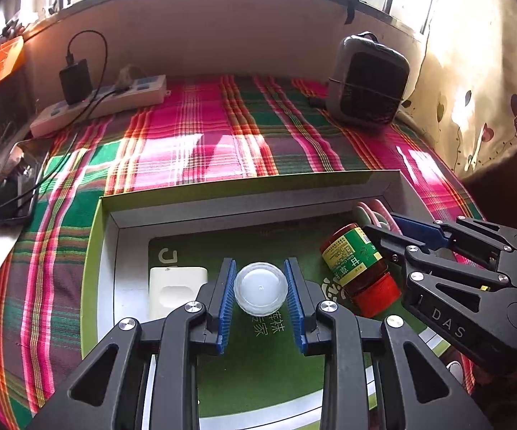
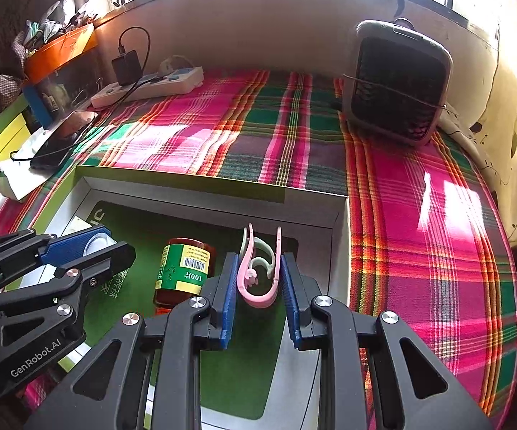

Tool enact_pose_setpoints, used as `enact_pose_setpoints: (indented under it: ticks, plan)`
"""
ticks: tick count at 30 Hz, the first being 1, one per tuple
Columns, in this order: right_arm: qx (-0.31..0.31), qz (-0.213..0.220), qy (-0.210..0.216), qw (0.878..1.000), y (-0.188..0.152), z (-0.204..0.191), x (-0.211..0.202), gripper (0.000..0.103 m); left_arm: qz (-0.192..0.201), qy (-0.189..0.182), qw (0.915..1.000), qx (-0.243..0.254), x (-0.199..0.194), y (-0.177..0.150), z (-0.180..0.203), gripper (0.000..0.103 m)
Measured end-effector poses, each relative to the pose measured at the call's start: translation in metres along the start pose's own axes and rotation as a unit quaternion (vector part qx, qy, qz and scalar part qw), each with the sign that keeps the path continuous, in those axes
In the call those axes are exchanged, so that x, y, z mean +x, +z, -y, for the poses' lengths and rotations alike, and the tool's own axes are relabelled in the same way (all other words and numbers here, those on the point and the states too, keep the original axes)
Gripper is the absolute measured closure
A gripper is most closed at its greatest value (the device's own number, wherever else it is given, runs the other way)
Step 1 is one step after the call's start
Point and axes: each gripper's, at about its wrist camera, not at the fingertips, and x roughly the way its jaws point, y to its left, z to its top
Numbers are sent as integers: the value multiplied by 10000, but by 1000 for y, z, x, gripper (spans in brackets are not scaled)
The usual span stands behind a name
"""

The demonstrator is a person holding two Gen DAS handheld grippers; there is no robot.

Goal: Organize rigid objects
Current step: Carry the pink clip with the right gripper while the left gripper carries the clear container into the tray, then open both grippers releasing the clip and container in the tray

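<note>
The left gripper has its blue ribbed pads pressed on either side of a small round translucent white plastic container, pinching it over the green-printed floor of a shallow cardboard box with a yellow-green outer wall and grey inner rim. Whether the container touches the floor or hangs just above it cannot be told from these views.

Just left of it, near the box's left wall, a white rectangular plastic block with an oval recess lies flat on the floor. To the right of the container, towards the middle of the box, a brown glass jar with a green and yellow label and a red lid lies on its side.

Further right, by the box's right wall and far right corner, the right gripper pinches a pink curved plastic clip that has a pale green curved piece nested in it; the pads press the clip's two arms, and its bend sits low over the box floor.

By my reading the sorting is nearly finished: two things already rest in the box, and the two held ones are inside its walls, not yet let go. No other loose rigid object shows on the pink and green plaid cloth around the box, so releasing both seems to be what remains.
</note>
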Motion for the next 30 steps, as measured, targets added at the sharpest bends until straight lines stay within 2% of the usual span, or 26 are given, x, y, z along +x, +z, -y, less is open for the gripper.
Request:
enact_pose_setpoints:
  ticks: [13, 19, 23, 30]
  plan:
    - [-41, 28, 2, 10000, 0, 0, 0, 78, -40, 39, 10000, -22, 5, 0, 0, 75]
    - [-27, 48, 22, 10000, 0, 1, -1, 78, -35, -42, 10000, -4, 4, -1, 0, 67]
    - [-19, 73, 16, 10000, -1, 1, -1, 76, -39, -70, 10000, -32, 4, -1, 0, 56]
    - [-18, 124, 92, 9999, -3, 0, -3, 68, -53, -97, 9999, 1, 1, -3, 2, 54]
